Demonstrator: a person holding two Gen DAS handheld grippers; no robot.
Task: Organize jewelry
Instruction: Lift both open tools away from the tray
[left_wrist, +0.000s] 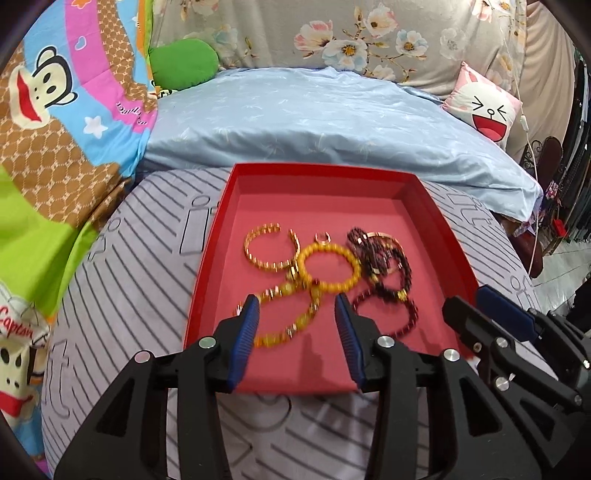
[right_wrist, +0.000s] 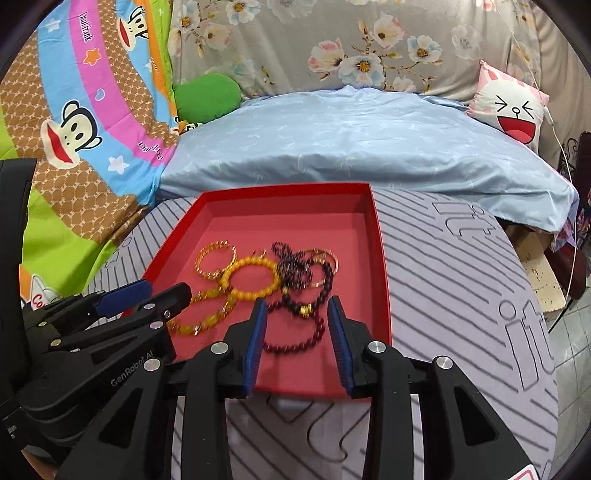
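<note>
bracelets (left_wrist: 325, 269) in tray (left_wrist: 439, 221), pillow (left_wrist: 332, 122) behind

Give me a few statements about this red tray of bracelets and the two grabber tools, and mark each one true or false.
1. All the bracelets lie inside the red tray. True.
2. The left gripper is clamped on the yellow bead bracelet. False: its jaws stand apart with nothing pressed between them.
3. The dark bead bracelets lie tangled together. True.
4. The tray sits on a bare wooden table. False: it rests on a grey striped cloth.
5. The right gripper holds a gold bangle. False: its jaws are open and empty, above the dark beads.
6. The gold chain bangle lies beside the yellow bead bracelet. True.
</note>
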